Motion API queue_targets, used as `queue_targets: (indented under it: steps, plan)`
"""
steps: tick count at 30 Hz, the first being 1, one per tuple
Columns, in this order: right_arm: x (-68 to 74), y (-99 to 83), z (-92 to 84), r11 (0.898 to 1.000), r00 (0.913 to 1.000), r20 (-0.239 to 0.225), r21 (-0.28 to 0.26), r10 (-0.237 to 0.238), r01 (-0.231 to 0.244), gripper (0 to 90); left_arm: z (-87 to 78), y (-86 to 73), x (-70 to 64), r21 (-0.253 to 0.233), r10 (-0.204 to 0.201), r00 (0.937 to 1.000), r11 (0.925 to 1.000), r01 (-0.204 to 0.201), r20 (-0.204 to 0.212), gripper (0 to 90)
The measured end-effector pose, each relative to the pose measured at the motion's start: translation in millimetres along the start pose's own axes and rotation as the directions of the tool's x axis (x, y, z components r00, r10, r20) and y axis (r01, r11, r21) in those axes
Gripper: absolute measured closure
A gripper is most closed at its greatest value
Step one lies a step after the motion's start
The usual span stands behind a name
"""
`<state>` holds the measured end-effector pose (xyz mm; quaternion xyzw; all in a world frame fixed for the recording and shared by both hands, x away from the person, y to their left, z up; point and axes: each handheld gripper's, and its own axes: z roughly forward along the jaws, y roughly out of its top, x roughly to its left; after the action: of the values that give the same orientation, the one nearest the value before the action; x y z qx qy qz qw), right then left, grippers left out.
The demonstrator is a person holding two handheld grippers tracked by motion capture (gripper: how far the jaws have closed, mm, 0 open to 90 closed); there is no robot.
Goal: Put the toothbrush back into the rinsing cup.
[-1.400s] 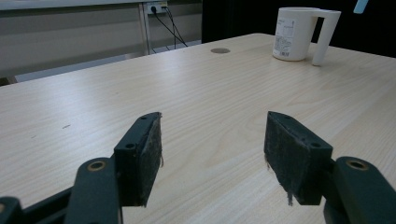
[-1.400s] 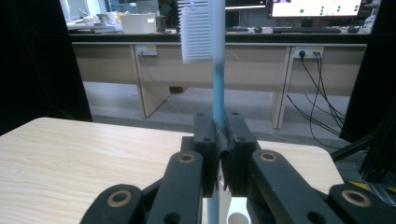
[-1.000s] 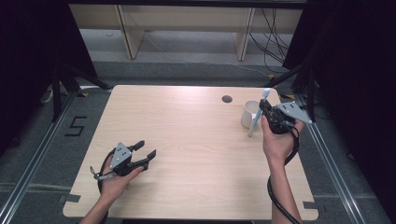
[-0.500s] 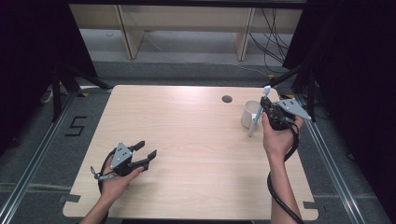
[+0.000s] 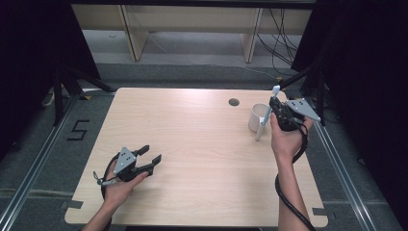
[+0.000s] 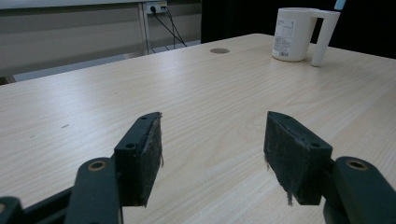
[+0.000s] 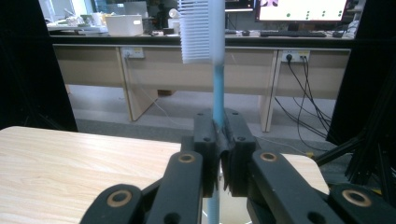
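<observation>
A toothbrush with a light blue handle and white bristles [image 7: 215, 70] stands upper centre in the right gripper view, clamped between black jaws. At the upper right of the left gripper view sits a white ceramic mug with a printed label [image 6: 293, 33]. The pale wood-grain table [image 5: 192, 144] carries a small dark round grommet [image 5: 234, 102].
</observation>
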<state>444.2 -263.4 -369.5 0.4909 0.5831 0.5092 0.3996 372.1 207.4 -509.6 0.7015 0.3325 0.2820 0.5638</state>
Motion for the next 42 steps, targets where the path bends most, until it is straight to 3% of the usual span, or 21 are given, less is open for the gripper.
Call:
queue_targets:
  steps: [13,14,15,18,21,22,25,26,27,34,36,37,42]
  plan:
    - [-1.3,-3.4,4.7,1.000,0.9999,0.011,0.006,-0.001,0.001,86.0,0.1,0.0,0.1,-0.001,0.001,1.0000,1.0000,-0.001,0.003,36.6]
    - [0.1,-3.8,5.0,1.000,0.9997,0.017,0.005,0.017,-0.017,86.0,0.0,-0.1,0.2,0.000,0.001,1.0000,1.0000,-0.001,0.003,36.5]
    - [-1.7,-3.7,6.0,1.000,0.9998,0.017,0.002,-0.004,0.004,86.0,0.0,-0.1,0.2,0.000,0.001,1.0000,1.0000,-0.001,0.003,36.5]
    - [-0.8,-5.0,6.2,1.000,0.9996,0.025,0.009,0.013,-0.013,86.0,0.1,-0.1,0.5,0.000,0.001,1.0000,1.0000,-0.001,0.003,36.5]
    - [-2.5,-7.0,7.4,1.000,0.9998,0.017,0.009,-0.004,0.004,86.0,0.1,-0.1,0.1,0.000,0.001,1.0000,1.0000,-0.001,0.003,36.5]
    - [-1.5,-8.1,7.2,1.000,0.9995,0.026,0.013,0.016,-0.016,86.0,0.1,-0.1,0.0,0.001,0.001,1.0000,1.0000,-0.001,0.003,36.5]
    - [-2.1,-9.1,8.8,1.000,0.9997,0.018,0.008,0.014,-0.014,86.0,0.2,-0.2,-0.2,0.002,0.002,1.0000,1.0000,-0.002,0.004,36.5]
    - [-0.8,-9.1,7.8,0.999,0.9992,0.029,0.029,0.026,-0.027,86.0,0.3,-0.3,-0.3,0.004,0.002,1.0000,1.0000,-0.002,0.004,36.5]
    - [-2.9,-10.5,9.3,1.000,0.9998,0.021,0.023,-0.002,0.001,85.9,0.3,-0.4,-0.4,0.004,0.001,1.0000,1.0000,-0.001,0.004,36.5]
    - [-1.8,-15.7,11.9,0.999,0.9996,0.023,0.031,0.017,-0.018,86.0,-0.1,-0.4,0.2,0.001,0.000,1.0000,1.0000,0.000,0.002,36.5]
    - [-3.2,-18.1,13.1,0.999,0.9996,0.027,0.032,-0.005,0.004,85.9,-0.1,-0.5,0.3,0.001,0.001,1.0000,1.0000,-0.001,0.003,36.4]
    - [-2.3,-20.2,13.0,0.999,0.9995,0.029,0.046,0.012,-0.013,85.9,-0.1,-0.6,0.3,0.001,-0.001,1.0000,1.0000,0.001,0.003,36.4]
    - [-3.4,-24.4,15.1,0.999,0.9996,0.028,0.043,-0.001,0.000,85.9,0.1,-0.5,-0.1,0.006,0.003,1.0000,1.0000,-0.003,0.004,36.4]
